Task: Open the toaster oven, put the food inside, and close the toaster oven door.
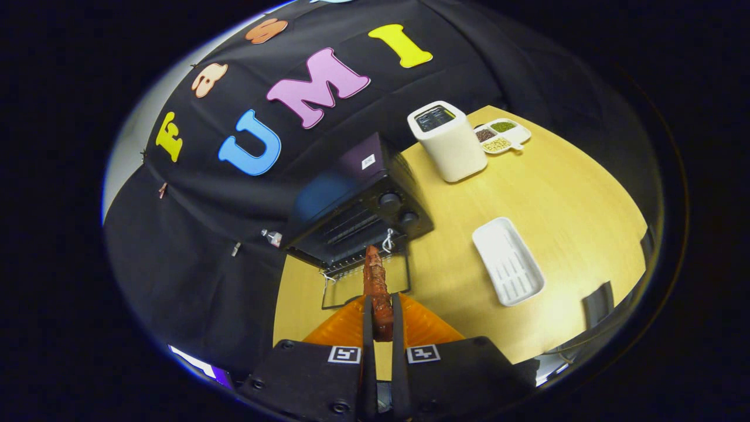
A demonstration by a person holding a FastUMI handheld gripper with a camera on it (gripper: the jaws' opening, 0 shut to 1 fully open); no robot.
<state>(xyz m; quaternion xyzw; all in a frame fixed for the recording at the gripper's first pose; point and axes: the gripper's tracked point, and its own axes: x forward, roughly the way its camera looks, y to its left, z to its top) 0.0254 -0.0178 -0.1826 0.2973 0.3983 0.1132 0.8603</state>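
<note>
Toaster oven [357, 214] stands open on the bench [545, 205]; claw [381, 316] pinches the food [377, 287], not yet inside.

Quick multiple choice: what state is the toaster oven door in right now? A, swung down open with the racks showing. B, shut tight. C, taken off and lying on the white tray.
A: the toaster oven door hangs down open just beyond the food pinched in the gripper, racks showing inside.
</note>
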